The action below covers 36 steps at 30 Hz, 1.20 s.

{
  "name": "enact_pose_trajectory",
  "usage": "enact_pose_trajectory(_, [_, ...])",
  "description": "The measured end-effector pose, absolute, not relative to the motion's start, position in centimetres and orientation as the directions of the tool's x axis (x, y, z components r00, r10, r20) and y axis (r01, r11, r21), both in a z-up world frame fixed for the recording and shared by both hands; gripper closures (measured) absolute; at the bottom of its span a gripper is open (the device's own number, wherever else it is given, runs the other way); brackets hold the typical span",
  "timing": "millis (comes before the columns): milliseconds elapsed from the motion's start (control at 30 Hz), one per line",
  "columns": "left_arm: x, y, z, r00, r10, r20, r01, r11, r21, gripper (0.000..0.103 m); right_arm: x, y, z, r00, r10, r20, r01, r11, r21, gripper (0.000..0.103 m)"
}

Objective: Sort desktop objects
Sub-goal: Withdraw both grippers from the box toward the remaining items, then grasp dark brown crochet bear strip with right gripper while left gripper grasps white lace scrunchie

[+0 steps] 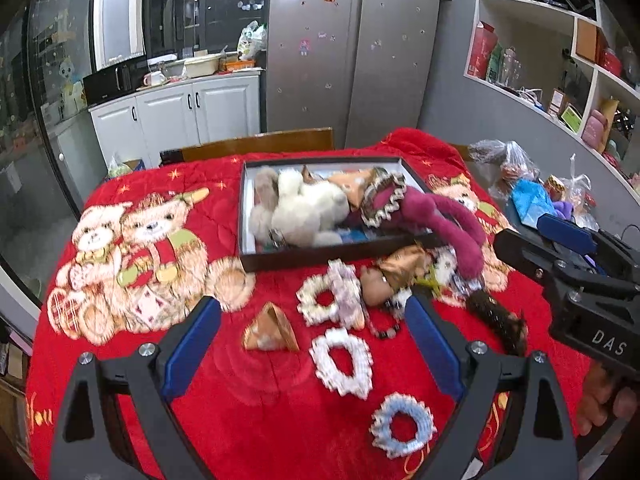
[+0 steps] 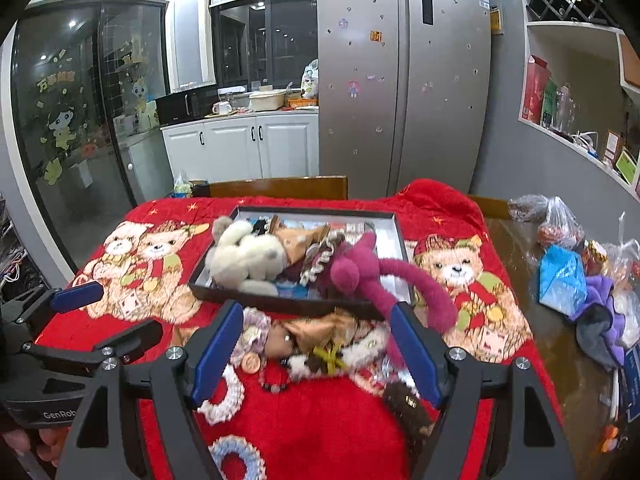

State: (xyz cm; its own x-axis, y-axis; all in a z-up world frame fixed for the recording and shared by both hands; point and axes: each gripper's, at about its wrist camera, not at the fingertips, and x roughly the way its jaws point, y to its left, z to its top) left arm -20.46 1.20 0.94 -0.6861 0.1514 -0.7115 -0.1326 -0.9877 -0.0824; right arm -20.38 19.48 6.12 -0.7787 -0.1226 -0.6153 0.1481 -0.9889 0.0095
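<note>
A dark shallow box [image 1: 304, 258] [image 2: 280, 305] on the red bear quilt holds a white plush [image 1: 308, 208] [image 2: 244, 260], gold pouches and a magenta plush [image 1: 440, 216] [image 2: 360, 268] whose arm hangs over the rim. In front lie white scrunchies [image 1: 342, 362], a blue scrunchie [image 1: 402, 426] [image 2: 236, 458], a gold triangular pouch [image 1: 270, 330], a brown doll [image 2: 304, 340], a bead bracelet [image 2: 274, 384] and a brown furry clip [image 1: 498, 320] [image 2: 408, 402]. My left gripper [image 1: 314, 334] is open above the scrunchies. My right gripper [image 2: 316, 340] is open around the doll pile.
Plastic bags, a blue pouch [image 2: 562, 278] and purple cloth [image 2: 604, 320] lie on bare wood at the right. A chair back [image 2: 276, 188] stands behind the table. A fridge and white cabinets are beyond.
</note>
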Motion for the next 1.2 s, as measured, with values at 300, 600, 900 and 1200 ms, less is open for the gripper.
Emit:
enact_pose_trajectory(300, [-18.2, 1.9, -2.5, -0.656, 0.169, -0.736, -0.152, -0.984, -0.091, 0.009, -16.9, 20.2, 2.4, -0.748, -0.127, -0.651, 0.134, -0.990, 0.039, 0.025])
enact_pose_trajectory(600, [-17.4, 1.9, -4.9, -0.642, 0.170, -0.748, -0.151, -0.984, -0.094, 0.009, -14.7, 21.5, -1.0, -0.719, -0.119, -0.685, 0.114, -0.992, 0.053, 0.025])
enact_pose_trajectory(900, [-18.1, 3.4, -7.1, -0.609, 0.189, -0.771, -0.176, -0.979, -0.101, 0.009, -14.5, 26.5, -1.9, -0.729, -0.069, -0.681, 0.030, -0.997, 0.068, 0.025])
enact_pose_trajectory(1200, [-19.5, 4.3, -8.9, -0.585, 0.174, -0.793, -0.181, -0.980, -0.081, 0.009, -15.8, 27.8, -4.2, -0.706, -0.015, -0.708, 0.029, -1.000, -0.008, 0.025])
